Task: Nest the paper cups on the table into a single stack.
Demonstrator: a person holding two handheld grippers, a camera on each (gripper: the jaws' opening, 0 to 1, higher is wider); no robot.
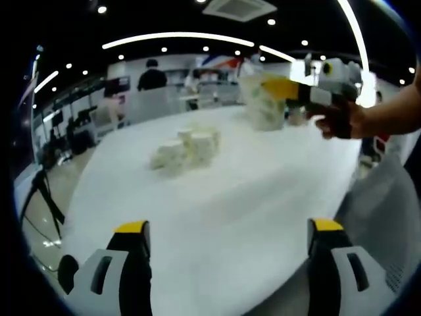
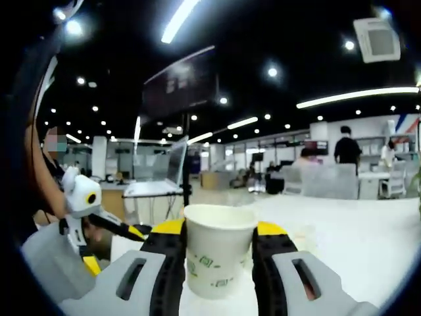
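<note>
Several white paper cups (image 1: 187,148) stand bunched together in the middle of the white table (image 1: 223,204). At the bottom of the left gripper view, my left gripper (image 1: 230,227) is open wide with nothing between its yellow-tipped fingers, well short of that bunch. My right gripper (image 1: 296,89) comes in from the right above the far side of the table, shut on an upright paper cup (image 1: 263,99). In the right gripper view the same paper cup (image 2: 217,253), printed with small green marks, sits pinched between the fingers of my right gripper (image 2: 217,230). My left gripper (image 2: 113,249) shows low at the left.
A person's hand (image 1: 342,118) holds the right gripper. A laptop on a stand (image 2: 172,168) and a dark hanging screen (image 2: 177,85) are beyond the table (image 2: 368,243). People stand far back in the office (image 1: 152,78). The table edge drops to the floor at left (image 1: 59,197).
</note>
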